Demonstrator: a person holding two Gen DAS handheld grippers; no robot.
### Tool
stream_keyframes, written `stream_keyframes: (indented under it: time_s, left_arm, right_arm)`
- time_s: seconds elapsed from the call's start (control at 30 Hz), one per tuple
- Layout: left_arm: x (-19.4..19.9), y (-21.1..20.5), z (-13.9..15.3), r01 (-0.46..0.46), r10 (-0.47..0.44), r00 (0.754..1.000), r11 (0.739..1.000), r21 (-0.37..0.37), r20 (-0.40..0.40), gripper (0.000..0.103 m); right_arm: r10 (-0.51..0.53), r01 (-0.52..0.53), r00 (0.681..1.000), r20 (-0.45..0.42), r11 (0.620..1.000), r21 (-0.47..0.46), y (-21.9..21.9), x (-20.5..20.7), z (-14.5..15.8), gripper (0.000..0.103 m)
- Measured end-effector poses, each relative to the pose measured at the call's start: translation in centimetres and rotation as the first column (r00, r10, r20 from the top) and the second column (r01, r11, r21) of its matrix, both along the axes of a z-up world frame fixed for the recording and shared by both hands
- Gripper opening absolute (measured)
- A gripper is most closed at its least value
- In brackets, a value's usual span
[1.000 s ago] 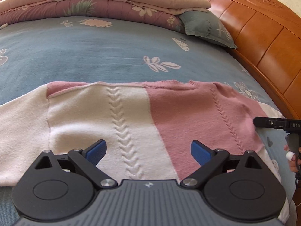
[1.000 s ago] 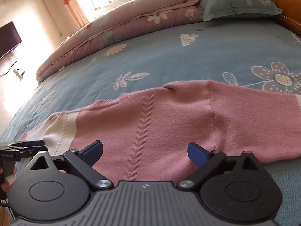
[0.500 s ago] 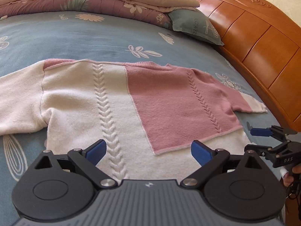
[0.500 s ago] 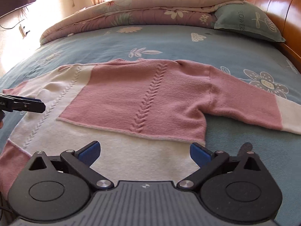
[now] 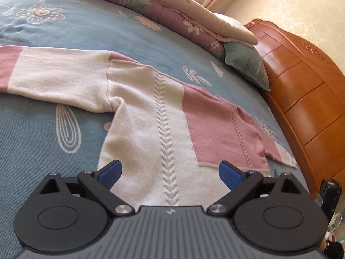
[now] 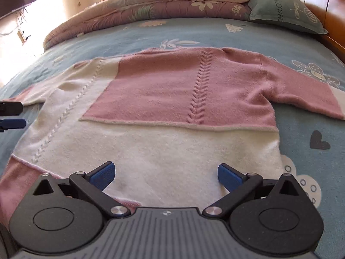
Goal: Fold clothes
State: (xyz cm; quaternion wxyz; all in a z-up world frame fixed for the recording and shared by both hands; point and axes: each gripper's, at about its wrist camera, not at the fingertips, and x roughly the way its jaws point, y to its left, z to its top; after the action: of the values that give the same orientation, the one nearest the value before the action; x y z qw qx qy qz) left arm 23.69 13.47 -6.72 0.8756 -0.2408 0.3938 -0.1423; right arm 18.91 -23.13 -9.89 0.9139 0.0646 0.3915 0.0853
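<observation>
The bed carries the sweater spread flat, sleeves out to left and right. Both grippers have drawn back from it over the last second. The left gripper and right gripper are spread wide and hold nothing, above the near hem. Judged: laying out finished, folding not yet begun.

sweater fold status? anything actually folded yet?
Done: the sweater lies spread flat on the bed, both sleeves out to the sides. No fold shows yet.
In hand: nothing. The left gripper and right gripper are open above the hem, fingers apart.
Left: sleeves in, then body folded.
</observation>
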Motion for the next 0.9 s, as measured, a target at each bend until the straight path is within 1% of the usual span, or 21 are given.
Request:
stream_keyframes:
  time_s: [0.1,0.13,0.17,0.23,0.27,0.3,0.33,0.4,0.43,0.5,0.57,0.67,0.73,0.77,0.83,0.9]
  left_arm:
    - [2.3,2.4,-0.4,-0.081,0.079,0.996,0.995,-0.052,-0.033,0.096]
    - [3.1,3.1,-0.7,-0.109,0.106,0.993,0.991,-0.073,-0.049,0.096]
    - [3.9,3.6,-1.4,-0.127,0.119,0.99,0.985,-0.119,-0.072,0.096]
    - [5.6,4.7,-2.7,-0.164,0.141,0.983,0.964,-0.209,-0.12,0.096]
    - [6.3,4.9,-3.5,-0.177,0.146,0.979,0.955,-0.239,-0.143,0.096]
    - [7.1,5.0,-4.3,-0.191,0.154,0.976,0.945,-0.266,-0.155,0.096]
    - [7.8,5.1,-5.0,-0.205,0.162,0.973,0.934,-0.291,-0.165,0.101]
    - [8.9,5.2,-5.1,-0.24,0.197,0.967,0.914,-0.328,-0.16,0.102]
    - [9.3,5.5,-5.0,-0.28,0.245,0.958,0.904,-0.322,-0.147,0.1]
    - [10.0,6.0,-4.6,-0.356,0.335,0.934,0.881,-0.31,-0.123,0.1]
    - [10.6,6.5,-4.1,-0.371,0.348,0.928,0.89,-0.264,-0.132,0.1]
    - [11.6,7.2,-3.3,-0.387,0.364,0.92,0.902,-0.193,-0.143,0.1]
    - [10.9,6.1,-2.4,-0.324,0.307,0.939,0.94,-0.108,-0.152,0.1]
    - [10.6,5.5,-1.9,-0.291,0.277,0.948,0.954,-0.069,-0.158,0.1]
    - [9.3,4.3,-0.8,-0.213,0.202,0.966,0.976,-0.054,-0.16,0.1]
    - [8.6,2.9,0.1,-0.145,0.134,0.981,0.987,-0.075,-0.14,0.1]
  right_arm:
    - [-0.011,0.004,0.997,0.081,0.997,0.083,0.3,1.5,-0.1,0.103]
    - [-0.029,0.019,0.996,0.09,0.994,0.105,0.4,1.8,-0.7,0.103]
    - [-0.046,0.034,0.994,0.098,0.992,0.125,0.5,2.1,-1.3,0.103]
    - [-0.043,0.035,0.994,0.104,0.996,0.081,1.2,2.6,-1.6,0.103]
    - [-0.024,0.018,0.995,0.101,0.998,0.053,1.6,3.0,-1.4,0.103]
    - [-0.015,0.009,0.994,0.105,0.999,0.049,1.7,3.4,-1.3,0.103]
    - [-0.016,0.01,0.994,0.108,0.998,0.059,1.6,3.7,-1.4,0.103]
    - [-0.022,0.014,0.994,0.107,0.997,0.08,1.2,3.8,-1.6,0.103]
    - [-0.024,0.014,0.994,0.11,0.996,0.09,0.9,3.8,-1.7,0.103]
    - [-0.024,0.015,0.995,0.102,0.995,0.094,0.8,3.8,-1.5,0.103]
    - [-0.026,0.017,0.995,0.096,0.995,0.095,0.9,3.8,-1.5,0.103]
    - [-0.021,0.014,0.995,0.095,0.997,0.072,1.2,3.9,-1.5,0.103]
    - [-0.016,0.011,0.995,0.094,0.999,0.05,1.5,3.9,-1.6,0.103]
    - [-0.014,0.011,0.995,0.094,0.999,0.04,1.7,3.9,-1.6,0.103]
    - [-0.014,0.011,0.995,0.094,1.0,0.029,1.8,3.9,-1.6,0.103]
    - [-0.015,0.013,0.995,0.094,1.0,0.021,1.9,3.8,-1.6,0.103]
